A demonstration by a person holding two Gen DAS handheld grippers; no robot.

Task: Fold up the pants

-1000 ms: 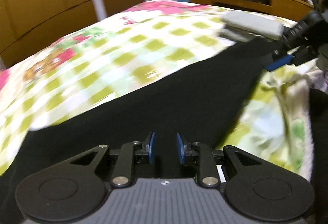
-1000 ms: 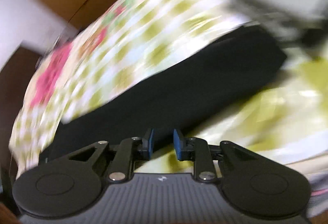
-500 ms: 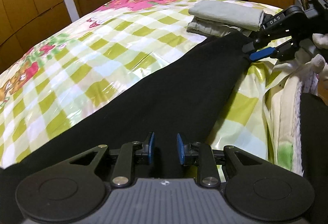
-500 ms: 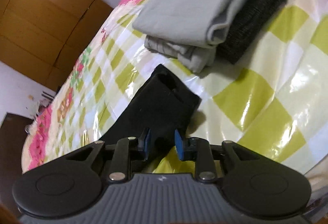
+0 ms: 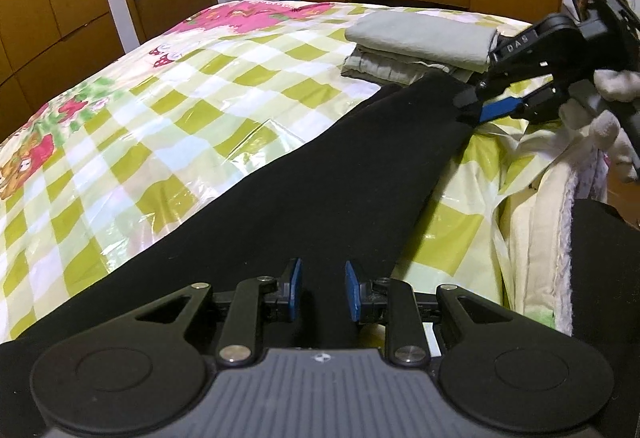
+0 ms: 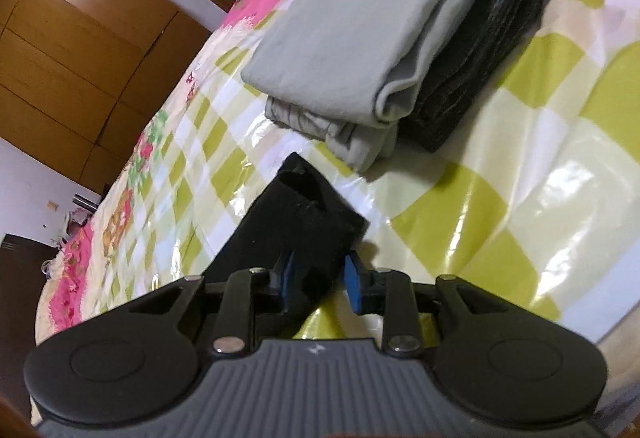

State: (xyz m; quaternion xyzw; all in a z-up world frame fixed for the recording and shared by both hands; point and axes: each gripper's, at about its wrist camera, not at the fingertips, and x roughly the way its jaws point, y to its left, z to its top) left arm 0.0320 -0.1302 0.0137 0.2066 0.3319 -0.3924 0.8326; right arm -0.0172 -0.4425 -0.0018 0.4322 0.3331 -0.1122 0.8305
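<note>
Only one marking can be read — the white letters "DAS" on a small grey plate on the side of the black right-hand gripper [image 5: 486, 99], seen in the left wrist view. Anything after those letters is too blurred to tell.

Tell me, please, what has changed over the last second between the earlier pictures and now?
The black pants went from swinging in blurred motion to lying stretched along the checkered bedcover. The right tool came to rest at the leg cuff near the folded clothes stack. Both tools, including the left tool, kept about the same gap, with the pants between their fingers.
</note>
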